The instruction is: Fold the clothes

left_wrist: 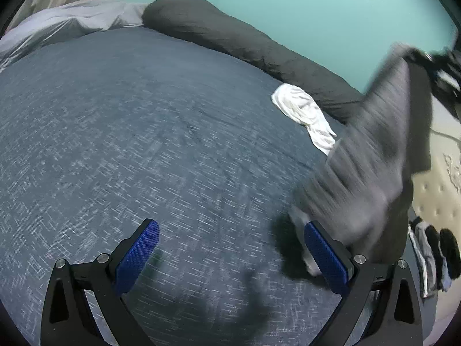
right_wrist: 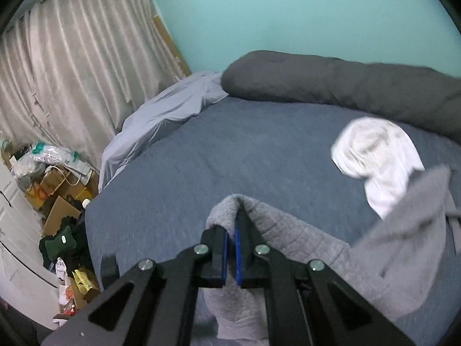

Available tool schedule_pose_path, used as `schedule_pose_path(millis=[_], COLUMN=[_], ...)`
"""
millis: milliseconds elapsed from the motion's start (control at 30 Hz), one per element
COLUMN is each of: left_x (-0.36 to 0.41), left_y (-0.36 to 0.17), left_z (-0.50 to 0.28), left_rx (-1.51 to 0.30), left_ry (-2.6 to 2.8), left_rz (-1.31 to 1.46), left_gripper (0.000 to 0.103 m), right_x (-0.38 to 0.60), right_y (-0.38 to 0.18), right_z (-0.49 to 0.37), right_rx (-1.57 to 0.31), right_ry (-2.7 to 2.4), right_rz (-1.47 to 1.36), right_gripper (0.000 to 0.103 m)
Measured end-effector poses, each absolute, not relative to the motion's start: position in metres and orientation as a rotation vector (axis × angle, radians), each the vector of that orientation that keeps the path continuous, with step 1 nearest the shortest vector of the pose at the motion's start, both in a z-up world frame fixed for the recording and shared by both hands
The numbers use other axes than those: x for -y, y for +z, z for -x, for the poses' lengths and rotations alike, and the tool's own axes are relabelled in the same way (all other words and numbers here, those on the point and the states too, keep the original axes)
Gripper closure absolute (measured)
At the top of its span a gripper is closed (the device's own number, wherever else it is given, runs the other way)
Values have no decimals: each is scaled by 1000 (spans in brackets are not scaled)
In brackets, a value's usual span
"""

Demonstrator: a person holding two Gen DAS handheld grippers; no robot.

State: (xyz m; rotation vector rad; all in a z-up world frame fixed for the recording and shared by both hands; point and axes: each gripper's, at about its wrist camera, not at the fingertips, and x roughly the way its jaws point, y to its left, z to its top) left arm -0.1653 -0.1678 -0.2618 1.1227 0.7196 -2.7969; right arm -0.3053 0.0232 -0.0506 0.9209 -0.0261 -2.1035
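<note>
A grey ribbed garment [right_wrist: 291,239] hangs lifted over the blue bedspread [right_wrist: 230,155], and my right gripper [right_wrist: 234,216] is shut on a fold of it. In the left wrist view the same grey garment [left_wrist: 371,155] is blurred and stretches from the upper right, where the right gripper [left_wrist: 432,60] holds it, down to the bed beside my left gripper. The left gripper [left_wrist: 230,230] stands open just above the bedspread [left_wrist: 144,129], nothing between its blue pads; the cloth's lower end brushes the outside of its right finger [left_wrist: 325,253]. A crumpled white garment [left_wrist: 305,115] lies near the pillow.
A long dark grey pillow [left_wrist: 230,40] lies along the teal wall. A pale grey sheet [right_wrist: 161,115] is bunched at the bed's far left corner. Boxes and bags [right_wrist: 57,184] clutter the floor by the curtain. Some clothes [left_wrist: 432,256] lie beyond the bed's right edge.
</note>
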Motion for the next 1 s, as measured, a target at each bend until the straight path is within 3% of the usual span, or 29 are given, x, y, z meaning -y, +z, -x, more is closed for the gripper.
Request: schedule_pose_path(millis=[333, 433, 467, 533, 633, 700, 867, 1000], left_x=[185, 182, 181, 179, 176, 175, 168, 166], left_y=[-269, -272, -273, -274, -276, -279, -283, -284], left_z=[173, 176, 176, 178, 180, 183, 188, 192], left_rx=[-784, -784, -785, -782, -777, -776, -761, -762], left_ry=[-2752, -2753, -2753, -2756, -2753, -2750, -2756, -2757], left_rz=[-1125, -1140, -1144, -1148, -1157, -1167, -1186, -1190], left_gripper=[0, 0, 0, 0, 0, 0, 0, 0], right_x=[60, 50, 43, 31, 19, 18, 22, 0], right_y=[-75, -89, -91, -94, -92, -98, -107, -101], right_z=[374, 385, 388, 392, 397, 396, 392, 392], right_rx=[-112, -74, -51, 7, 81, 40, -209, -135], right_ry=[-2146, -2195, -2205, -2218, -2231, -2223, -2267, -2260], right_rz=[-1082, -1130, -1133, -1137, -1123, -1143, -1212, -1214], right_gripper=[96, 80, 70, 64, 45, 34, 30, 30])
